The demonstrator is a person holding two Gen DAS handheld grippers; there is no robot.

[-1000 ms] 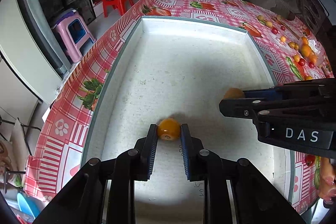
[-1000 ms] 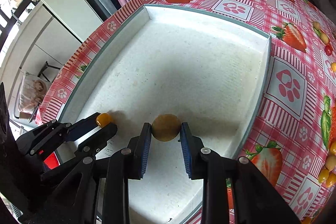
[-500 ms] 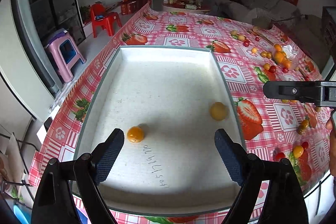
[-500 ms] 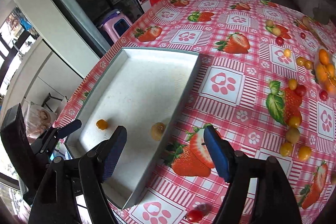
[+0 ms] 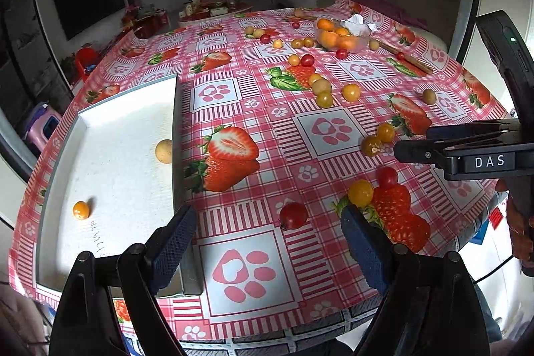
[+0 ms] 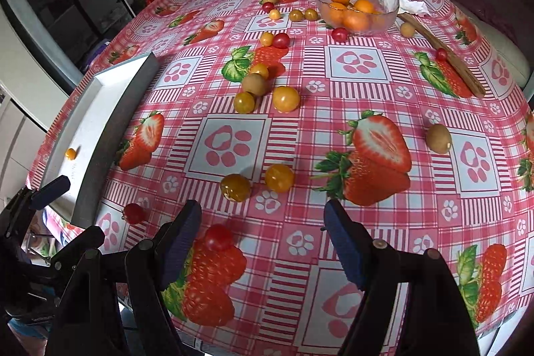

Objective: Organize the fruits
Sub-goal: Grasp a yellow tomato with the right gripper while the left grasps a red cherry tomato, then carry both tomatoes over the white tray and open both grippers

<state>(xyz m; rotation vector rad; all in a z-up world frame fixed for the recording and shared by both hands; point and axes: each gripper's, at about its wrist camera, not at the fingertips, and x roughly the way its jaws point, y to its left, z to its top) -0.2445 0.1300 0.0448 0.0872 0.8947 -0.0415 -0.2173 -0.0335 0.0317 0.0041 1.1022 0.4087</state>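
A white tray (image 5: 126,122) lies at the table's left; it holds a small orange fruit (image 5: 81,210) and a tan round fruit (image 5: 164,151) against its right wall. My left gripper (image 5: 267,239) is open and empty above the table, with a red tomato (image 5: 293,215) between its fingers' line. My right gripper (image 6: 262,232) is open and empty over the tablecloth; a red tomato (image 6: 218,237) lies by its left finger. Yellow tomatoes (image 6: 279,177) and a dark yellow one (image 6: 235,187) lie just ahead. The tray shows at left in the right wrist view (image 6: 100,109).
Many small loose fruits are scattered over the strawberry tablecloth (image 6: 333,122). A glass bowl of oranges (image 6: 355,10) stands at the far side beside a crumpled tissue (image 6: 405,0) and a wooden stick (image 6: 444,55). A brown fruit (image 6: 438,138) lies to the right.
Both grippers let go of their fruits in the tray, opened wide, and swung right and back from the tray to over the tablecloth with the loose fruits.
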